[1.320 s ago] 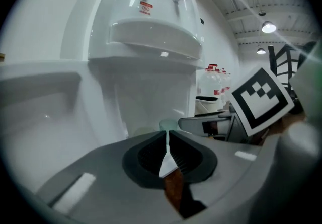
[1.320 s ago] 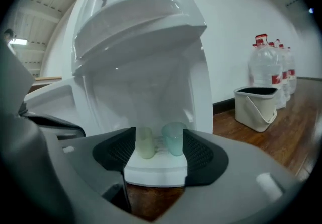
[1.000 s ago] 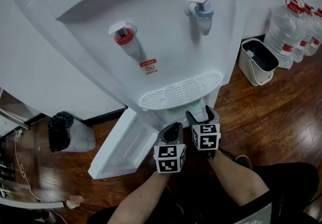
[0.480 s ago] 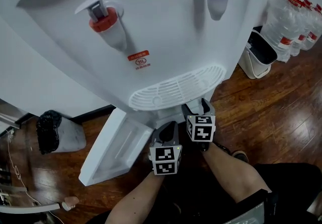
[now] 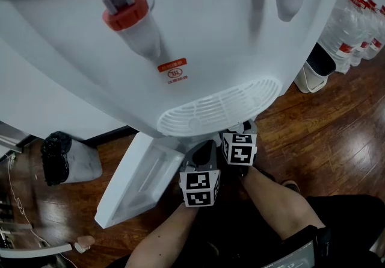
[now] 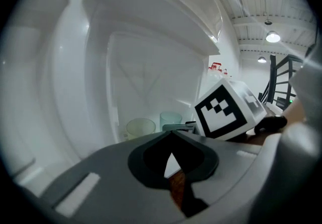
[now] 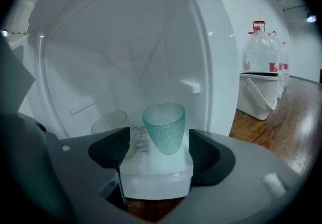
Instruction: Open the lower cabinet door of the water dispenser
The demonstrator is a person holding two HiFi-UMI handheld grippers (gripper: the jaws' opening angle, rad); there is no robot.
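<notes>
The white water dispenser (image 5: pixel 198 38) fills the head view. Its lower cabinet door (image 5: pixel 141 179) stands swung open to the left. Both grippers sit at the opening under the drip tray (image 5: pixel 219 110). My left gripper (image 6: pixel 172 160) has just been opening its jaws; a narrow gap shows and nothing is between them. My right gripper (image 7: pixel 155 150) is wide open and faces a green dotted cup (image 7: pixel 163 127) that stands upright inside the cabinet, clear of both pads. A pale cup (image 7: pixel 108 123) stands to its left. In the head view the right gripper's tips are hidden under the tray.
A bin with a black bag (image 5: pixel 57 161) stands left of the open door. A white waste bin (image 5: pixel 316 71) and several large water bottles (image 5: pixel 355 26) stand to the right on the wooden floor. My right gripper's marker cube (image 6: pixel 224 109) is close beside the left gripper.
The head has leaned in, so the dispenser looms larger. Both grippers have sunk slightly and edged forward under the drip tray. The cabinet door stays open.
</notes>
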